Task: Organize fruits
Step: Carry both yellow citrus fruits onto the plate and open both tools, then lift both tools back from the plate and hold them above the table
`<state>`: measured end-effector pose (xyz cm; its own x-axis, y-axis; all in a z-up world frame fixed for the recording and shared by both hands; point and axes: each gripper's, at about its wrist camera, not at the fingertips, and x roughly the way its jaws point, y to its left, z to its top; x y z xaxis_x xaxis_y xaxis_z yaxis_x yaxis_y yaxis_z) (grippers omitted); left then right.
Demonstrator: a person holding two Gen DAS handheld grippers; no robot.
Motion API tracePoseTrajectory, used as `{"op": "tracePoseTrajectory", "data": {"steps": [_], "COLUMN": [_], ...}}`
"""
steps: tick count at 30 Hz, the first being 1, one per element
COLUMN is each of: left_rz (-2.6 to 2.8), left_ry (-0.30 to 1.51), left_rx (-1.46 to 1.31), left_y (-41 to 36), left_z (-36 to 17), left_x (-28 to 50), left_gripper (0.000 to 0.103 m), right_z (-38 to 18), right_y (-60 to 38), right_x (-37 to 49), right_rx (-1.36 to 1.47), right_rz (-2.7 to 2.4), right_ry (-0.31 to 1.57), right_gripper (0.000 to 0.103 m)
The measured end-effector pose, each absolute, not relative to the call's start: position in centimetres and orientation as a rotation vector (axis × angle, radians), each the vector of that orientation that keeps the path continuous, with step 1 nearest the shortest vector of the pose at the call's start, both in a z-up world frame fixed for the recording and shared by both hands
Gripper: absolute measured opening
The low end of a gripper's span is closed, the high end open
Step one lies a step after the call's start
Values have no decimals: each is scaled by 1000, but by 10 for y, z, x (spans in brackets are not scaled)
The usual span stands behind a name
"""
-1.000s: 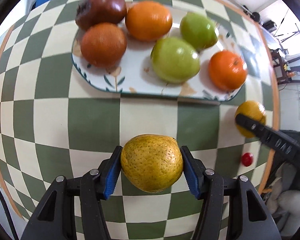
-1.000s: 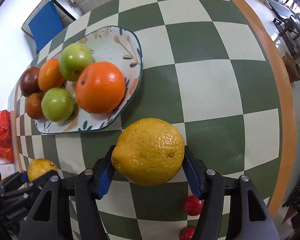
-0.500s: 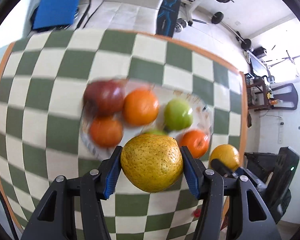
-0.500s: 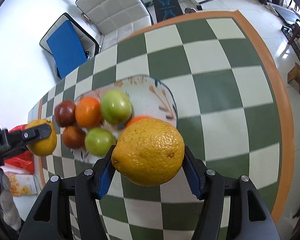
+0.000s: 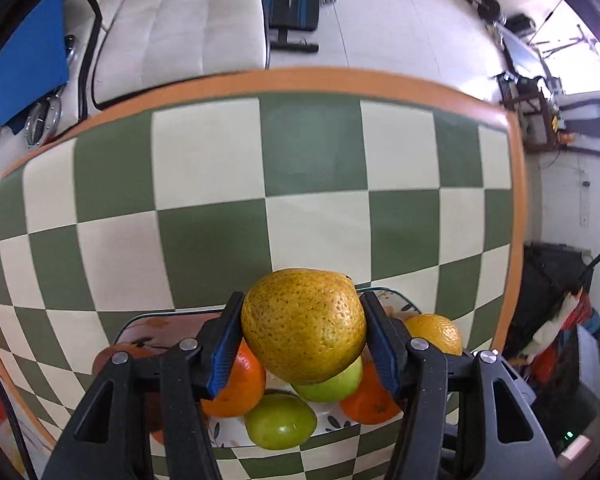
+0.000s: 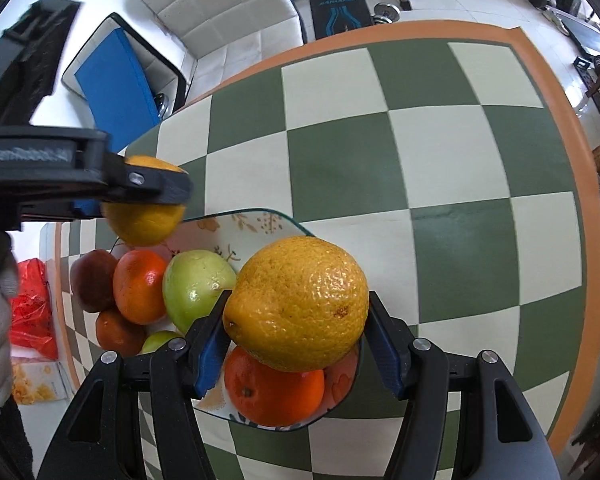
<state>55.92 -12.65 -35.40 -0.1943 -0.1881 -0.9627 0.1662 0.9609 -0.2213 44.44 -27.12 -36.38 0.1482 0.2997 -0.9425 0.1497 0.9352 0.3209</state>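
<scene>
- The left gripper [image 5: 304,340] is clenched on a speckled yellow-green orange [image 5: 303,325], held above the plate [image 6: 256,222] so it can be set down among the fruit.
- The right gripper [image 6: 298,336] grips a yellow orange [image 6: 300,302] over the plate's 4 o'clock edge, for the same reason.
- The plate, on the checked table [image 6: 440,152], holds what look like two green apples, two bright oranges, one reddish-brown orange and one dark red fruit; the grippers may hide more.
- So two fruits are in the air and six are counted on the plate.
</scene>
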Motion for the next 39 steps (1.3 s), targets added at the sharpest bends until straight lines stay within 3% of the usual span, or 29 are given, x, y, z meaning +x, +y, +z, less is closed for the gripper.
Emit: {"op": "tracePoseTrajectory", "data": {"steps": [10,16,18,20,22,25,28,39], "left_rz": [-346,-320,-312,-312,-303,-265,-221,-60], "left_ry": [1770,1773,1762,1729,1686,1633,1580,1415], "left_rx": [68,77,52,42,49,54,58,19], "left_y": [-122,-125,-120,-118,-114,-104,-91,-39], "left_z": [-368,-364,-358,-347,-334,-319,-307,-277], "left_x": [533,532,532,530,527,518,501,423], "left_gripper": [55,56,59,76,86,87,95,95], "right_z": [-366,-366,-363,-360,-352,-337,-322,-276], "right_y": [-256,-255,-255,-256,-254,-252,-248,-236], "right_x": [455,458,456,453,448,435,421,372], "right_rx": [311,305,307,303,281,225,174,130], "right_rz": [196,210,203,189,164,113,67,7], "right_ry": [1474,1502,1504,1495,1478,1453,1423,1317], "right_gripper": [67,77,78,84,89,94,97,97]}}
